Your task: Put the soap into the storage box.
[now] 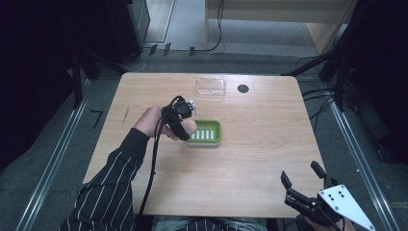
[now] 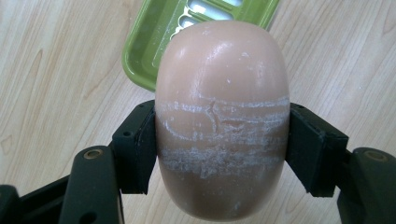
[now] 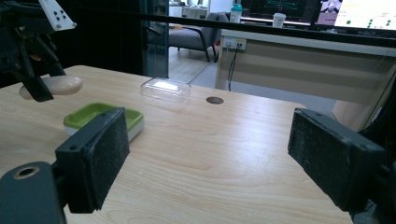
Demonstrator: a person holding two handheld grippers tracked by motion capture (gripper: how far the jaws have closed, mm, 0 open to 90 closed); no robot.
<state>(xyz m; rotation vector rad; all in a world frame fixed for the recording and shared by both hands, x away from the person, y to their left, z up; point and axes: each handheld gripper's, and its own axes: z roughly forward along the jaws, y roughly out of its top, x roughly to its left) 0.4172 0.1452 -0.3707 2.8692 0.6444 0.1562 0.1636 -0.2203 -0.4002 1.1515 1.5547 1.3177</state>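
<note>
- The right gripper (image 1: pixel 302 179) hovers at the near right corner of the bench (image 1: pixel 250 159), jaws spread wide with nothing between them.
- Farther in, the left gripper (image 2: pixel 220 140) is clenched on a pinkish oval soap bar (image 2: pixel 222 116), its pads pressing both sides.
- The soap hangs above the bench at the left end of the green soap dish (image 1: pixel 207 133).
- Beyond, near the far edge, a clear plastic lid (image 1: pixel 210 88) lies beside a dark round hole (image 1: pixel 243 88).
</note>
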